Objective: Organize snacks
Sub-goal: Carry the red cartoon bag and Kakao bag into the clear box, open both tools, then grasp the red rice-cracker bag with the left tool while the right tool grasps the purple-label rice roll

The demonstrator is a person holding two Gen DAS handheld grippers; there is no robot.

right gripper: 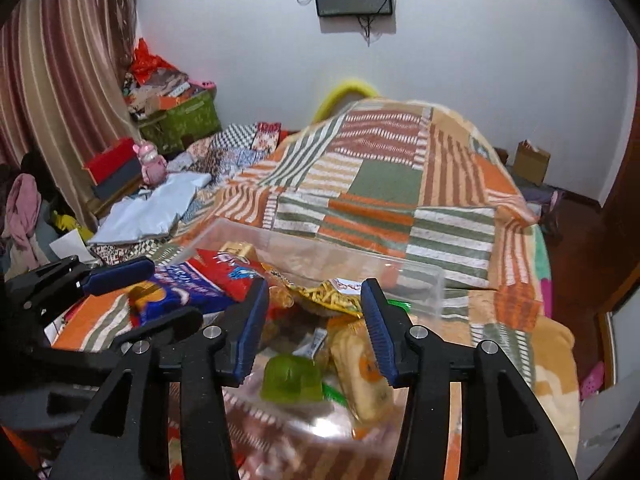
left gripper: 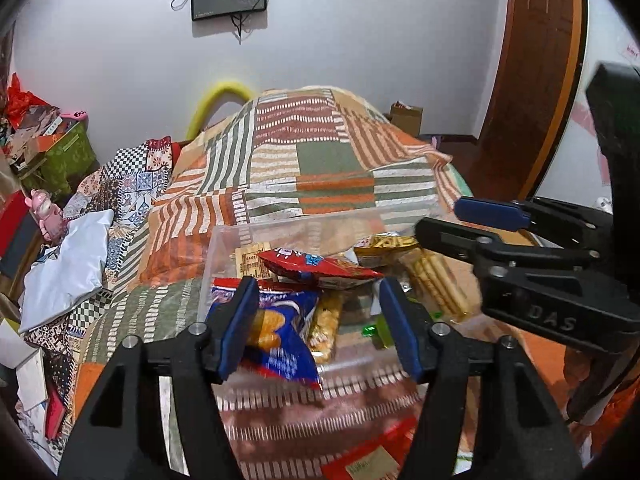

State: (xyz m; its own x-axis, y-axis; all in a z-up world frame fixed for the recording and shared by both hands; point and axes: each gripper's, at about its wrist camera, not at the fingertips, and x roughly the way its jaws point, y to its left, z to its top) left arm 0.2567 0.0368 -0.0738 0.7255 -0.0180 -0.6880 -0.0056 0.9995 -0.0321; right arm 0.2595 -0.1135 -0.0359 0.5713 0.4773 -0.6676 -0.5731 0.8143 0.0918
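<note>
Snacks fill a clear bin [left gripper: 224,248] that sits on the bed [left gripper: 332,164], on its striped patchwork quilt. My left gripper [left gripper: 320,324] hangs over the bin's near rim with its jaws wide and nothing between them. Below that gap lies a blue bag [left gripper: 280,332], which laps over the bin's near edge. A red bag [left gripper: 320,266] lies across the top of the pile, toward the bin's left side. A pack of wafer sticks [left gripper: 436,276] lies toward the bin's right wall.

My right gripper [right gripper: 316,320] hovers at the bin's right end, jaws also wide and empty. Under it, inside the bin, I see a green jelly cup [right gripper: 292,380], a pale yellow cake packet [right gripper: 360,376] just beside it, and a yellow bag [right gripper: 328,298] farther in. From the left wrist camera this gripper reaches in from the right, above the bin's right rim.

The bin's far wall [right gripper: 320,248] stands clear of the snacks. Beyond it the quilt rises in a high mound against the white wall. Left of the bin, a grey plastic mailer [left gripper: 68,268] lies on patterned cloth near the bed's edge. A pink toy [left gripper: 46,212] and a green box [left gripper: 68,156] lie farther left of that. Right of the bin the quilt runs to the bed's edge, with a brown door [left gripper: 532,80] beyond. A small cardboard box [right gripper: 532,162] sits on the floor by the wall. On the near side of the bin, a red packet [left gripper: 368,456] lies on the quilt, partly hidden by my left gripper.
</note>
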